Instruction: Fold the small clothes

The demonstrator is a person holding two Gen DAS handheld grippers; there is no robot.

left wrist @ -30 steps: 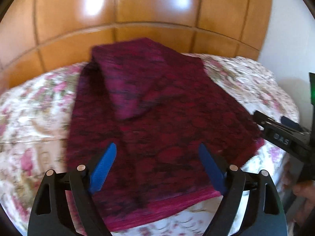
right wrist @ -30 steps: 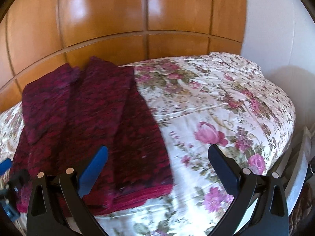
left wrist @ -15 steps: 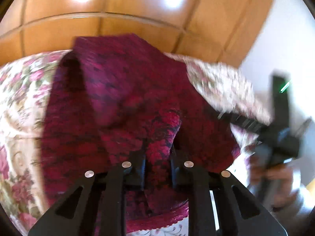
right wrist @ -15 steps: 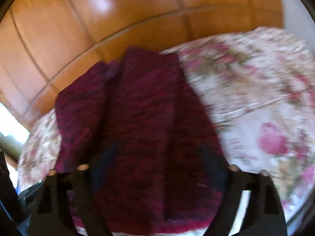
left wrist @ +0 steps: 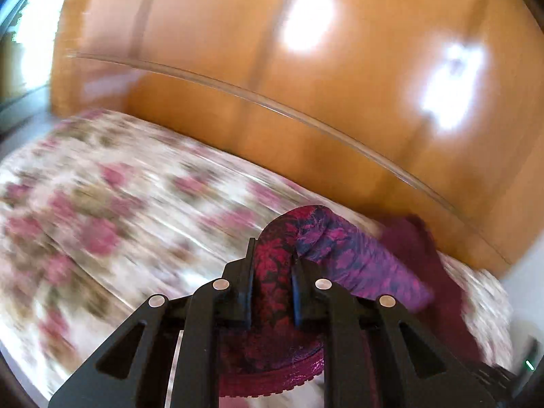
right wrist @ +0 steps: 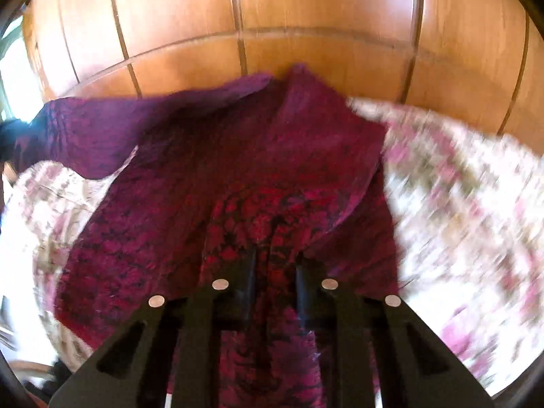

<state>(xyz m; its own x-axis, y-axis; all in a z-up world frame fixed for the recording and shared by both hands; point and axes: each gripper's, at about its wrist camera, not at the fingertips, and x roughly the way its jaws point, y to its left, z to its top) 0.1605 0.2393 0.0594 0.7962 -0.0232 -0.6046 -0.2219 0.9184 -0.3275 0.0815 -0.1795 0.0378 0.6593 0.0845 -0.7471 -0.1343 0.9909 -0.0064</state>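
Observation:
The dark red and magenta patterned knit garment (left wrist: 343,251) is bunched between the fingers of my left gripper (left wrist: 273,261), which is shut on its hem and holds it lifted above the bed. In the right wrist view the same garment (right wrist: 204,176) lies spread on the quilt, and one part of it is pulled up and away to the left. My right gripper (right wrist: 275,258) sits at the garment's near edge. Its jaws are closing, with a fold of cloth pinched between the pads. Both views are blurred by motion.
A floral quilt (left wrist: 119,204) covers the bed, seen to the right of the garment in the right wrist view (right wrist: 469,204). A glossy wooden headboard (left wrist: 340,102) rises right behind the bed (right wrist: 306,17). A bright window shows at the far left.
Both grippers stood open over the flat garment and have since shut on its near hem. The left one swung away to the left and lifted its part off the bed.

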